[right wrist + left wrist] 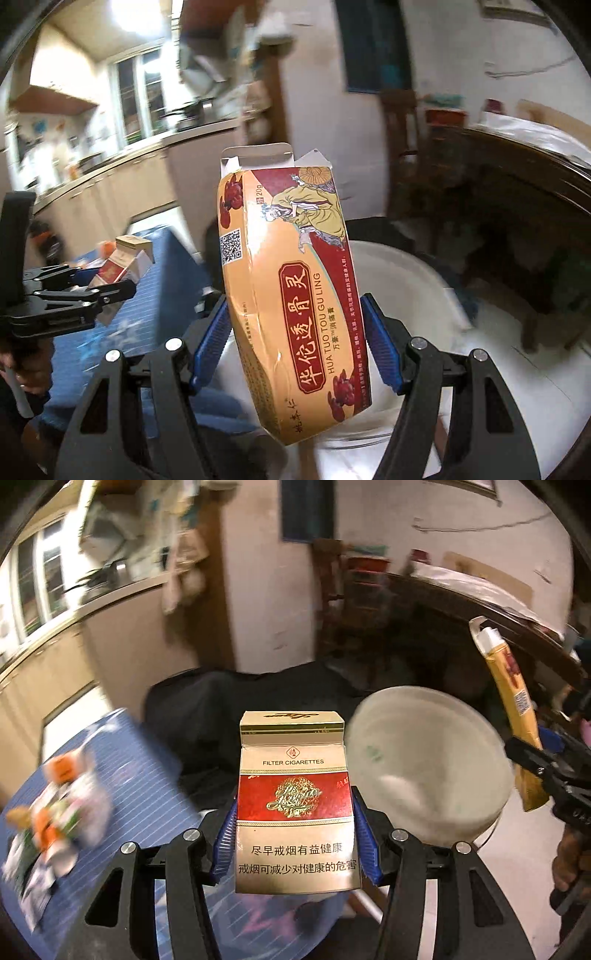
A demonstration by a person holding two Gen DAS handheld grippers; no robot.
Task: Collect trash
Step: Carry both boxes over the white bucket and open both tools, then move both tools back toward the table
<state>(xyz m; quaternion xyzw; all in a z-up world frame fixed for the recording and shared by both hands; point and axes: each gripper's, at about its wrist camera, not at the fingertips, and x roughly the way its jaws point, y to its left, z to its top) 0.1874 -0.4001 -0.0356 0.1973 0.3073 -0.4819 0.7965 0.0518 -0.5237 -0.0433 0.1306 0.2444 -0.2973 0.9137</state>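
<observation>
Trash filled both tongs: the left gripper point(295, 834), centre-bottom of its frame, was clamped on a cigarette pack point(295, 805), while the right gripper point(291, 347) pinched a yellow ointment box point(291, 295) at frame centre, above the white bucket point(424, 295) at lower right.

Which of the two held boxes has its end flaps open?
The yellow ointment box in the right tongs; its top flaps stand open, whereas the cigarette pack is closed.

Left gripper point(295, 834) and right gripper point(295, 347): jaws clamped, raised.
</observation>
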